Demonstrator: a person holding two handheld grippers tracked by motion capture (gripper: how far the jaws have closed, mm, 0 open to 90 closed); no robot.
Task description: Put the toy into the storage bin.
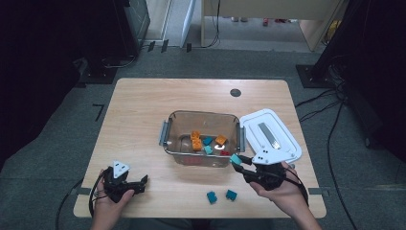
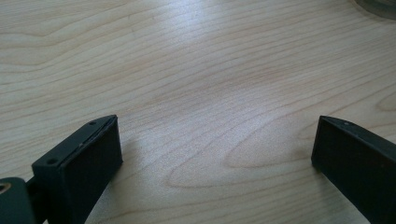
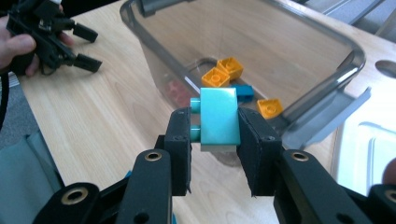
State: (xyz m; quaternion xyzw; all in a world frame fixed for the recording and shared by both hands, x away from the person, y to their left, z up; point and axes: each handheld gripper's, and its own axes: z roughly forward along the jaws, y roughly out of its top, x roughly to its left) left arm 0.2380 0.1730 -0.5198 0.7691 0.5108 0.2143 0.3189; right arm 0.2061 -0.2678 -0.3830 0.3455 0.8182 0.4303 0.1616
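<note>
Grey carpet and dark equipment surround a light wooden table (image 1: 143, 124), where we're loading toy bricks into a clear rectangular plastic container (image 1: 178, 125) at the centre; its white lid (image 1: 287, 139) lies flat just to the right. Our right gripper (image 3: 214, 130) is clamped on a teal plastic brick (image 3: 217, 122), the pads pressing its two side faces w/ the studs poking out toward the left jaw in the right gripper view. In the high view that brick (image 1: 235, 159) sits at the jaw tips just outside the container's near right corner, approx at rim level. The relation that counts: the container's opening lies ahead of the fingers and a bit left, beyond the near wall, so we judge the next move needs the brick carried forward over that rim before the jaws let go. Inside already are several orange bricks (image 1: 196, 140), teal ones and something red, so the drop spot has room toward the near side. Two more teal bricks (image 1: 221, 196) wait on the table near the front edge, between our hands but closer to the right one, so they look like that hand's job too. Our left gripper (image 1: 125, 184) rests low at the front left corner, well apart from the container, jaws standing wide w/ nothing but bare wood between them.
</note>
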